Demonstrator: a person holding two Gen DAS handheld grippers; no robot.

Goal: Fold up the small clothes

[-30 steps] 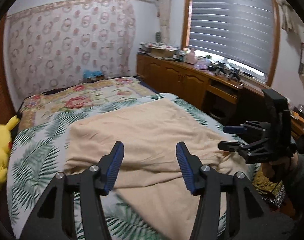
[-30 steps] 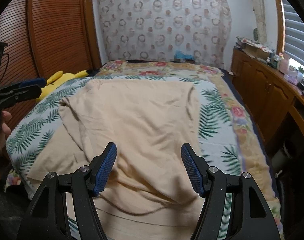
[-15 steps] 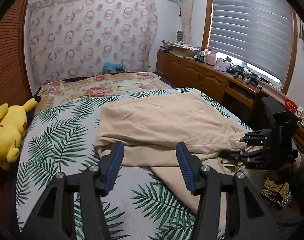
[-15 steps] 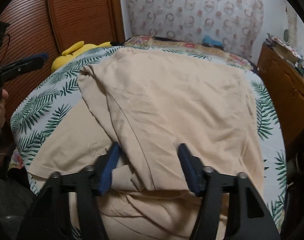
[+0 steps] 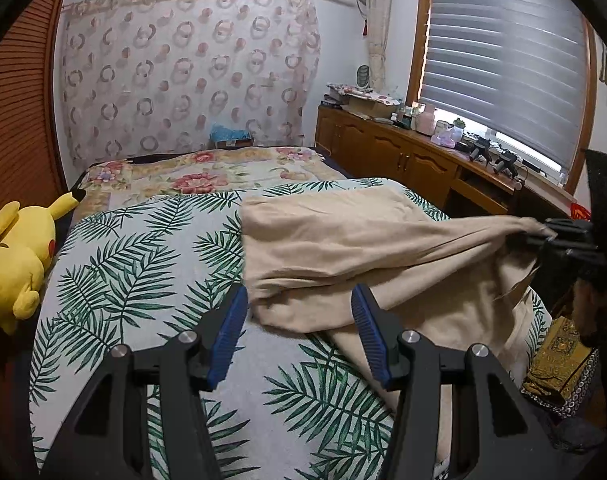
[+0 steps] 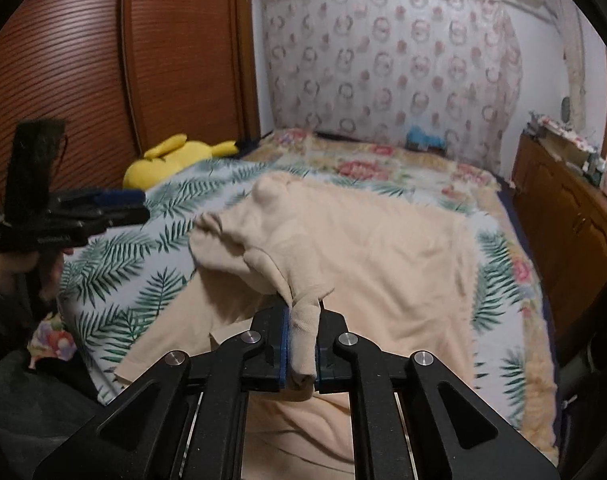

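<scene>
Garment: the beige, soft knit garment (image 6: 367, 240) lay spread on the palm-leaf printed bedspread (image 5: 143, 264), one bunched edge lifted off it toward the bed's near right side.
Right gripper (image 6: 302, 354): blue-padded jaws were pinched tight on a rolled wad of that edge.
Left gripper (image 5: 299, 332): jaws stood wide apart, holding nothing, hovering just over the crumpled near fold.
Step, as I read it: getting a second hold to straighten the cloth.
Doing it well: the left should have bitten one single layer at a corner, not the bunch, then both pulled apart evenly.
Risk: a thick wad slipping.
Nearby: a yellow plush toy (image 5: 15, 256) sat well clear at the bed's left edge.
</scene>
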